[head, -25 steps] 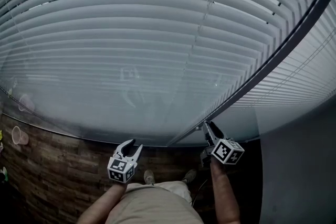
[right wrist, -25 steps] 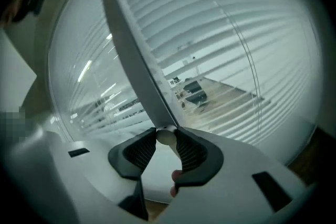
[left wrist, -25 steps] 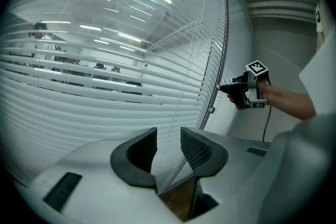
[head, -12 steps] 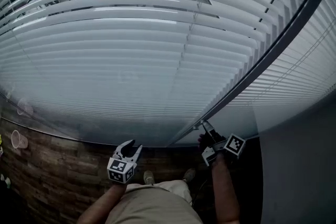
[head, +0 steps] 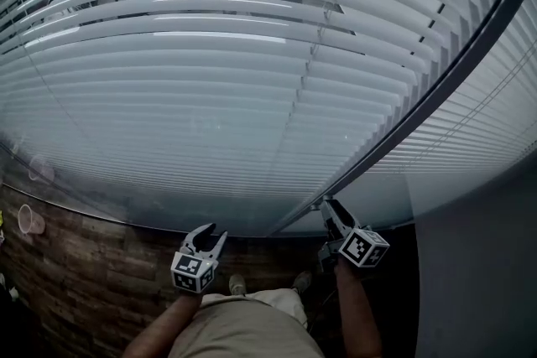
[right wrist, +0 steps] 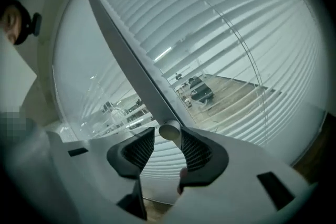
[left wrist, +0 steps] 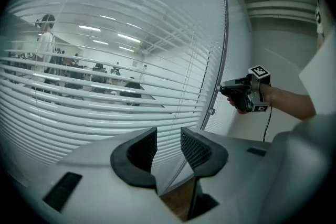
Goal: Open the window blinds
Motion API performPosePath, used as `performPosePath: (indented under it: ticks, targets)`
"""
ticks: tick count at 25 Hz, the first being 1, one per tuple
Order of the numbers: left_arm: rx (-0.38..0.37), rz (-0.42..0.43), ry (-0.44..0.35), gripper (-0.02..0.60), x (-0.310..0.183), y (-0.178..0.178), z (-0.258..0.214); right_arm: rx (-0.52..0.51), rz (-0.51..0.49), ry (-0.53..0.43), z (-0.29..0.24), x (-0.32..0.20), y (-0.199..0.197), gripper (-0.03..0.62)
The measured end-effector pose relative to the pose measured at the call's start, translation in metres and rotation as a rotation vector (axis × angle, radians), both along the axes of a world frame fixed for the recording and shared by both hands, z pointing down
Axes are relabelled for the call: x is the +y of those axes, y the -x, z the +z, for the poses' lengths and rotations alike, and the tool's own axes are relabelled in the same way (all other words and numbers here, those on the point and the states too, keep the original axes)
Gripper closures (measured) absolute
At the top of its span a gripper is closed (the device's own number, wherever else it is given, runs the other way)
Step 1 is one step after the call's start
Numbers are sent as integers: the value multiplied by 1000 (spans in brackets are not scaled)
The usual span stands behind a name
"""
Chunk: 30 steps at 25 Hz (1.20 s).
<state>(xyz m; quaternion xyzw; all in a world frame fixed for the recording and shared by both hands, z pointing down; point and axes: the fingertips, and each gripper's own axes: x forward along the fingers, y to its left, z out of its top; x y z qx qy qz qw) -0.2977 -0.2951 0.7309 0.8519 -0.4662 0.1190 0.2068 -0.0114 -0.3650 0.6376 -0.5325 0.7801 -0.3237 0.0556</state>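
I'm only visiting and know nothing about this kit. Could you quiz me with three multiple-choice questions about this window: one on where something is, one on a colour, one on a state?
1. Where is the small round silver knob?
A) at the right gripper's jaw tips
B) hanging from the ceiling
C) lying on the floor

2. What colour are the thin horizontal blind slats?
A) black
B) white
C) red

3. How do the left gripper's jaws stand?
A) clamped on a cord
B) fully shut
C) apart, nothing between them

Answers:
1 A: the right gripper view shows the knob between the tips, at the foot of the dark window post. These jaws have just been opening.
2 B: every slat looks white.
3 C: the left gripper view shows a clear gap with only the window behind.
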Motion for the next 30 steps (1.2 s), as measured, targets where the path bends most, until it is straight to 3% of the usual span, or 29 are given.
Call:
performPosePath:
  ticks: [5,8,13,22,30]
  targets:
    - [3,-15,0,428,-1,8,-1,279,-9,-101,-9,0,4,448]
    - [7,-13,0,428,1,9,2,362,-4,-108,-7,7,4,450]
    - [5,-11,8,428,3,7,14,427,23,-98,5,8,0,450]
    - [-15,-24,0,428,1,13,20,441,21,-102,15,3,4,450]
    - [41,-65,31,428,5,28,19,457,0,-116,4,21,13,450]
